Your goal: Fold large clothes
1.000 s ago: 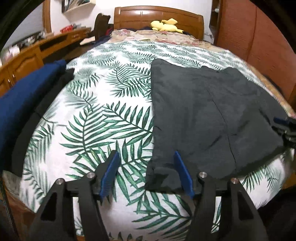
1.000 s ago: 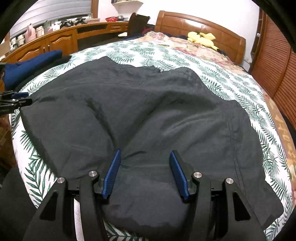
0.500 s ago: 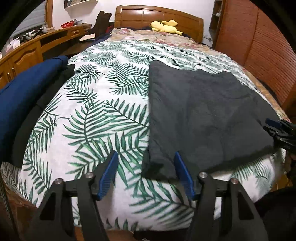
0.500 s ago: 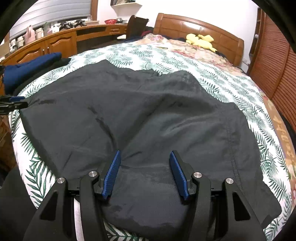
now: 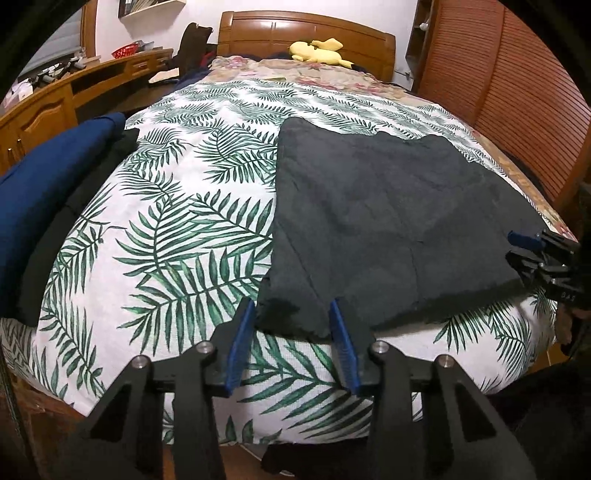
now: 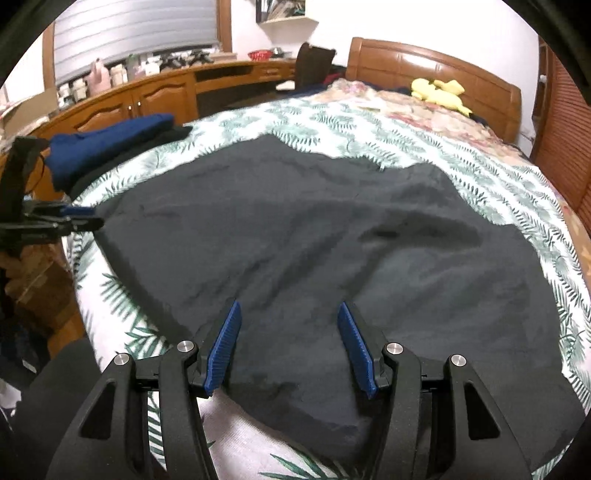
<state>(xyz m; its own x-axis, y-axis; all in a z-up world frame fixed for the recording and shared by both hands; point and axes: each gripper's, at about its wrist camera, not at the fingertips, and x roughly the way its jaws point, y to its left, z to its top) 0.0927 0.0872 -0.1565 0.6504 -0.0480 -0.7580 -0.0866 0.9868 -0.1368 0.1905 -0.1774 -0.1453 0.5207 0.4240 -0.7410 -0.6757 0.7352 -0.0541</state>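
A large dark grey garment (image 5: 388, 221) lies spread flat on the leaf-print bed (image 5: 177, 236). My left gripper (image 5: 293, 306) hovers at the bed's near edge. The garment's near left corner (image 5: 291, 317) sits between its blue pads (image 5: 240, 343), and the jaws are closing without visibly pinching the cloth. My right gripper (image 6: 290, 304) stands open over the garment's (image 6: 314, 240) near edge, nothing pinched. Each gripper shows in the other's view: the right gripper (image 5: 511, 246) at the garment's right corner, the left gripper (image 6: 94, 217) at its left corner.
Folded navy clothes (image 5: 48, 192) on a black piece (image 5: 74, 221) lie along the bed's left side. A yellow plush toy (image 5: 317, 51) rests by the wooden headboard (image 5: 306, 26). Wooden cabinets (image 6: 147, 99) run along the left, a slatted wardrobe (image 5: 517, 85) along the right.
The left jaws have narrowed around the garment's corner. Both views have drawn back a little, and the right one now shows more of the room. The garment has stayed flat.
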